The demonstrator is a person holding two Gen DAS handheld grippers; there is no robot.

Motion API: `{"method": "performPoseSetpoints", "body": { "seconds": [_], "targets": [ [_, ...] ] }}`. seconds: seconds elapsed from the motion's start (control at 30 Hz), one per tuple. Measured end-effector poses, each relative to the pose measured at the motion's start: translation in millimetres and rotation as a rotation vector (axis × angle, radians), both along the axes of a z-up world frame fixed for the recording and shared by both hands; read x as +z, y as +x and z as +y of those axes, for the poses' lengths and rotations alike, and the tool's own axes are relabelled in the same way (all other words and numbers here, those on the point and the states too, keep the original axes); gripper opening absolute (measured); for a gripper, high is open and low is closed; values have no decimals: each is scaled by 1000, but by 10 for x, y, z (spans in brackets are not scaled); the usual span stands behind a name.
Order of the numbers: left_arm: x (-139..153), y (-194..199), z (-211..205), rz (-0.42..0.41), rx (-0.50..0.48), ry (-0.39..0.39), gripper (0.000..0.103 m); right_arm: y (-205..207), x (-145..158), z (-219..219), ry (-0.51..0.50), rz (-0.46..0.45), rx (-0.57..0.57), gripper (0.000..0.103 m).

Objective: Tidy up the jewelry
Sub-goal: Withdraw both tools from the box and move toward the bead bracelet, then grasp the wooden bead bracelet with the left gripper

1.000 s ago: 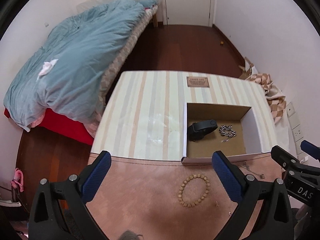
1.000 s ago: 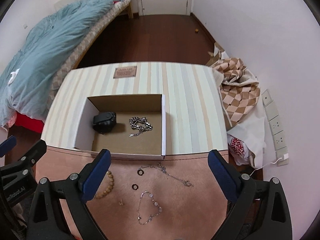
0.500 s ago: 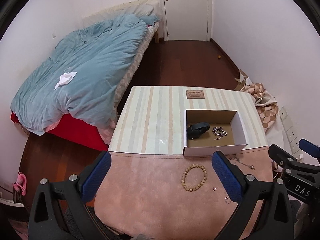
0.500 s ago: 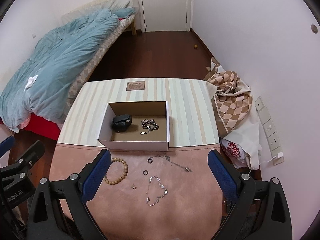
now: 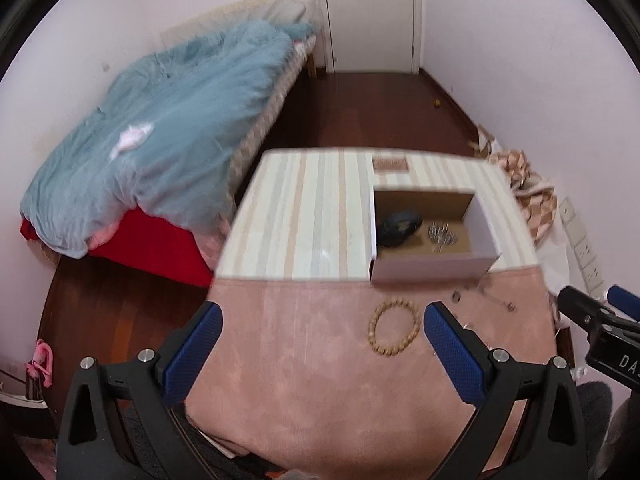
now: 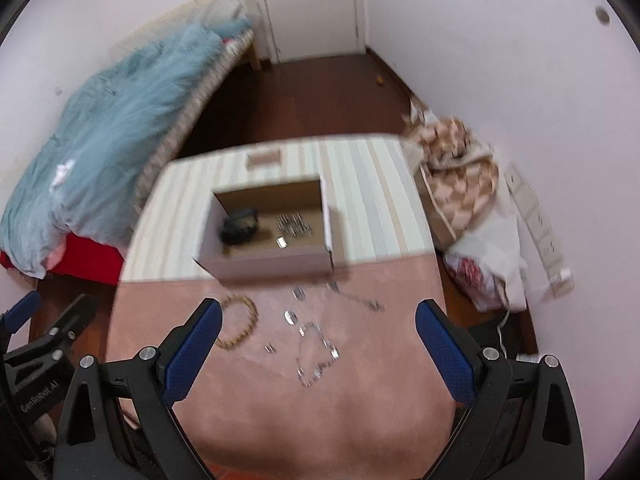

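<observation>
Both claws, left gripper (image 5: 322, 328) and right gripper (image 6: 318, 326), spread wide, empty, above pink suede mat (image 6: 360, 408). Round wooden bead bracelet (image 5: 394, 333) flat ahead, between left fingers, nearer left. Beyond: silver chain bracelet (image 6: 316, 354), open cardboard box (image 6: 264, 260) on striped table (image 5: 304, 216).

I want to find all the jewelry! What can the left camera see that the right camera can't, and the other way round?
Only the left view shows a pink thing on the floor. Only the right view shows the looped silver chain and the white bag. Both show the box, the bead bracelet, the bed and an open claw.
</observation>
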State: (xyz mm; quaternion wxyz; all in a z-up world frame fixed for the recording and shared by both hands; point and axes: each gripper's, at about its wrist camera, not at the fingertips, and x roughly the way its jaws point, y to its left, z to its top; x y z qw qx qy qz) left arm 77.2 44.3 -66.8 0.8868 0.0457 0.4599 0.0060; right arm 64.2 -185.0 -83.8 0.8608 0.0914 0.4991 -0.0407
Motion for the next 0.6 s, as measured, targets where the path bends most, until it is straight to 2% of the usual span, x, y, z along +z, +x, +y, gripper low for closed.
{"method": "performPoseSetpoints", "body": {
  "seconds": [0.07,0.2,0.3,0.43,0.57,0.6],
  "targets": [
    [-238,43,10,47,-9,-8,103,-10,-329,-73,33,69,-18,99],
    [-734,203,11,152,-39,-57,102,-38,-806,-214,63,146,-57,97],
    [-1072,358,-31,223,-62,-79,101,-26,-1151,-320,79,194,-89,87],
    [-1418,542,-137,296,-93,-75,86,-14,-1427,-412,101,232,-122,81],
    [-1687,665,-288,349,-122,-64,85,-5,-1548,-440,119,245,-138,81],
    [-1727,681,-317,356,-133,-61,81,-1,-1562,-449,126,244,-138,81]
  ]
}}
